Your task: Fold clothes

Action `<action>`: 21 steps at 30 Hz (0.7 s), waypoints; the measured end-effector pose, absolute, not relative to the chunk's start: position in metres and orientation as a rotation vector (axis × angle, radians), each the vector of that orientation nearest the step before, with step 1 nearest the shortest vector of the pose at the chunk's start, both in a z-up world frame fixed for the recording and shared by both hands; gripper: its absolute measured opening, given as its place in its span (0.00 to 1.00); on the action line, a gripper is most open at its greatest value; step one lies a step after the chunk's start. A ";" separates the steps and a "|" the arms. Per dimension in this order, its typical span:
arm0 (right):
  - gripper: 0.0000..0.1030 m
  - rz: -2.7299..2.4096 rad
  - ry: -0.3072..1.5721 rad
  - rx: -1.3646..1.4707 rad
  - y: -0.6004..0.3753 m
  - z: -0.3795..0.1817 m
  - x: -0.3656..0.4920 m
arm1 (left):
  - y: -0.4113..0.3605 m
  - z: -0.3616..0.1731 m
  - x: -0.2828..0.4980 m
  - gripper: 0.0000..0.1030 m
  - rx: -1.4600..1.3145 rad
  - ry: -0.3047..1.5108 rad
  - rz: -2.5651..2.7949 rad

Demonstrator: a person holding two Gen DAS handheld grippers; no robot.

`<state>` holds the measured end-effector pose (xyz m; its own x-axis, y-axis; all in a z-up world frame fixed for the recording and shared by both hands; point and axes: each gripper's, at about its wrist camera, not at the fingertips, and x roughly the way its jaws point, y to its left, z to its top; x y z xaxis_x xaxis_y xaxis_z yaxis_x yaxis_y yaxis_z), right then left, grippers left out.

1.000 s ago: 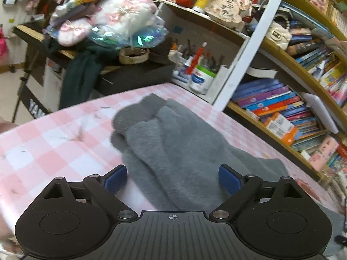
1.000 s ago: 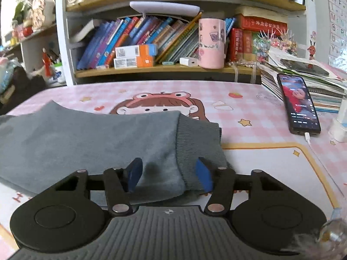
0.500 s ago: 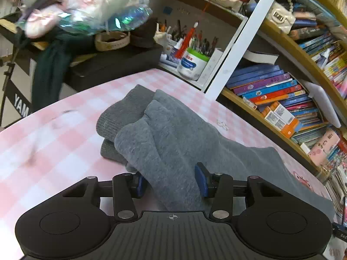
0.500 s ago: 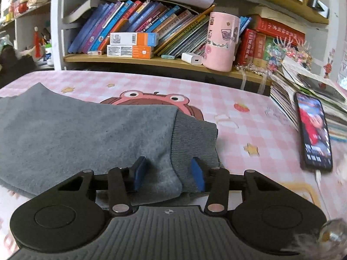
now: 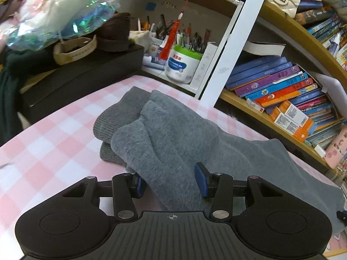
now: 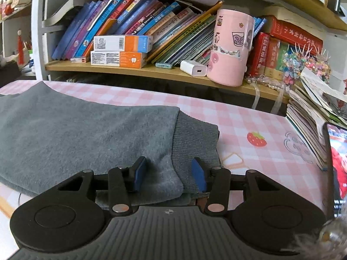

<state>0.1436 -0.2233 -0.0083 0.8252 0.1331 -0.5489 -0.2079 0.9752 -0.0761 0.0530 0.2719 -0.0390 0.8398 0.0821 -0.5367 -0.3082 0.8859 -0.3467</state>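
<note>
Straddling soft grey fleece garment (image 5: 184, 143) on pink checked tablecloth (image 5: 54, 134), left gripper (image 5: 169, 179) and right gripper (image 6: 168, 173) gape unclenched. Limp, light; pinch ribbed cuffs (image 6: 195, 138) toward bookshelf (image 6: 151, 69).

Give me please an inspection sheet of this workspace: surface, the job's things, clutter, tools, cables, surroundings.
Surface: table under a pink and white checked cover with cartoon prints.
Job's things: grey garment lying along the table, one ribbed cuff at the right end, ribbed ends stacked at the left.
Clutter: phone with lit screen and a stack of papers at the table's right edge.
Tools: left tool and right tool each straddle a fold of the garment; pads are against the cloth, a firm grip cannot be confirmed.
Cables: nothing seen.
Surroundings: shelves of books, pink cup, white charger, pen tub.
</note>
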 end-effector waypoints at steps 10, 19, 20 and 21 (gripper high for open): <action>0.60 0.214 0.564 -0.093 -0.227 -0.007 0.152 | 0.271 -0.043 0.062 0.48 -0.450 0.507 0.202; 0.83 0.199 0.456 0.016 -0.229 0.010 0.130 | 0.270 -0.043 0.063 0.74 -0.450 0.503 0.158; 0.83 0.215 0.452 0.015 -0.222 0.011 0.128 | 0.270 -0.043 0.064 0.74 -0.448 0.504 0.156; 0.84 0.235 0.452 0.010 -0.214 0.011 0.128 | 0.270 -0.043 0.064 0.75 -0.446 0.504 0.154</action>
